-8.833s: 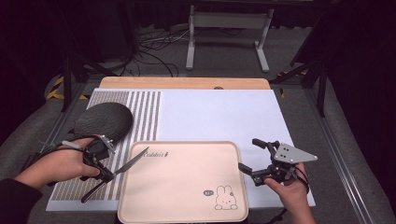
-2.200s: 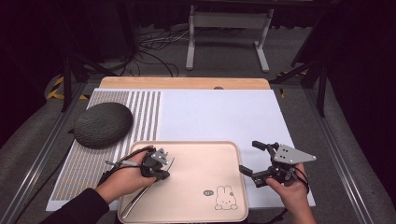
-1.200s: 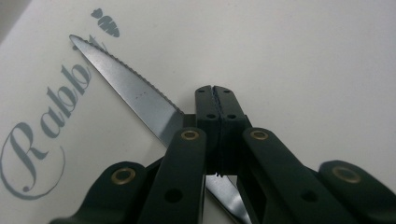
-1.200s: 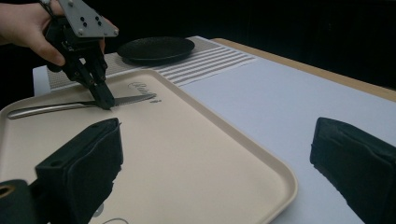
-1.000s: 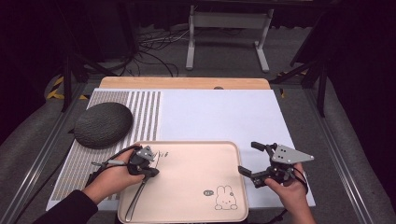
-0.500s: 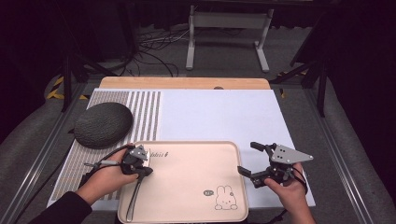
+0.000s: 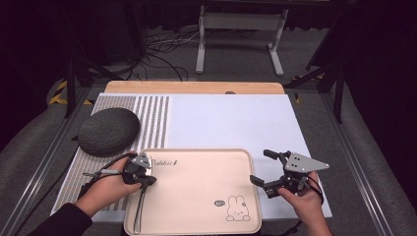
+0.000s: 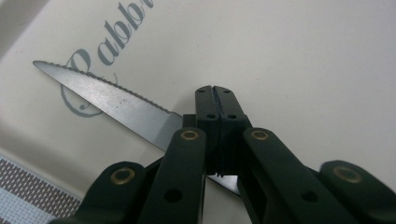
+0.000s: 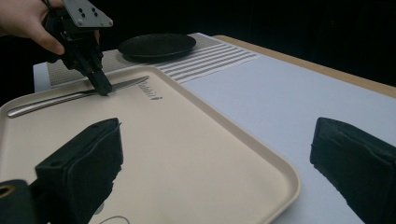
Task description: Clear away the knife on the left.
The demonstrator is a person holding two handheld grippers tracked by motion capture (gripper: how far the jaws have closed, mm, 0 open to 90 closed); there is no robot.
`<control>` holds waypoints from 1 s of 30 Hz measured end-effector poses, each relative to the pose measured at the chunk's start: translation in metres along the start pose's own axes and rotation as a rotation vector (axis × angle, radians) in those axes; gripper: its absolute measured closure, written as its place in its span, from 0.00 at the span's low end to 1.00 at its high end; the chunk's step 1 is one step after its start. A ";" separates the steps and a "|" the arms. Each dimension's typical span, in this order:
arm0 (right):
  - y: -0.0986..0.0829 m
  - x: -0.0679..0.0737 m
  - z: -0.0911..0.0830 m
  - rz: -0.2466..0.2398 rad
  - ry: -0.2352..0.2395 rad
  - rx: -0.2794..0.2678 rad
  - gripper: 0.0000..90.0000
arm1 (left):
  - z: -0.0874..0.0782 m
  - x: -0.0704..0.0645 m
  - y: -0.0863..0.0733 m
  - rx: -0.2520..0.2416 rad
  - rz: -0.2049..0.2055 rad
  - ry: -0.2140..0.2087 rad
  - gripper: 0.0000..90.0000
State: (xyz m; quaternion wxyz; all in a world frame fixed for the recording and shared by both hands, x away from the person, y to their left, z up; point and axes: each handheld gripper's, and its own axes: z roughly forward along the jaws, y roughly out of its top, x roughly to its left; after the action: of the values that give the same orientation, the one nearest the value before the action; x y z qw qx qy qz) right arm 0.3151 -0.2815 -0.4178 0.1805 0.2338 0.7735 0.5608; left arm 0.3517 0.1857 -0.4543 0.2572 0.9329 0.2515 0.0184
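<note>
At the left a dark plate (image 7: 108,132) lies on the striped mat, then the left gripper (image 7: 142,178), pressed together on a knife (image 8: 116,105), lays it along the tray (image 7: 196,196) edge, probably for serving, while the right gripper (image 7: 271,172) waits spread beside the tray.

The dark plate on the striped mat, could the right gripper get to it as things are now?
Probably not directly. The right gripper sits open at the tray's right edge, while the dark plate lies beyond the tray's far-left corner, with the left gripper and knife between.
</note>
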 end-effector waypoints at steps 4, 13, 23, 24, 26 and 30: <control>0.000 0.000 0.000 0.000 0.000 0.000 0.04 | -0.001 0.001 -0.002 0.003 -0.005 0.007 1.00; 0.000 0.000 0.001 0.000 0.002 0.002 0.04 | -0.002 0.001 -0.002 -0.003 -0.006 0.000 0.95; -0.001 0.000 0.001 0.001 0.002 0.001 0.04 | -0.009 -0.004 0.003 -0.111 -0.022 -0.014 0.52; -0.001 -0.001 0.001 0.002 0.001 0.000 0.04 | -0.009 -0.004 0.003 -0.111 -0.022 -0.014 0.43; -0.001 -0.001 0.000 0.002 0.000 -0.001 0.04 | -0.014 -0.005 0.005 -0.164 -0.022 -0.003 0.36; 0.000 0.000 0.000 0.005 -0.001 -0.004 0.04 | -0.024 -0.006 0.008 -0.218 0.001 0.019 0.23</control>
State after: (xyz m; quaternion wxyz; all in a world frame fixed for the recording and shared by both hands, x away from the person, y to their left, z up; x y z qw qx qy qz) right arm 0.3152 -0.2815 -0.4182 0.1800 0.2356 0.7717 0.5627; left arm 0.3462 0.1885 -0.4288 0.3545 0.8993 0.2500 0.0547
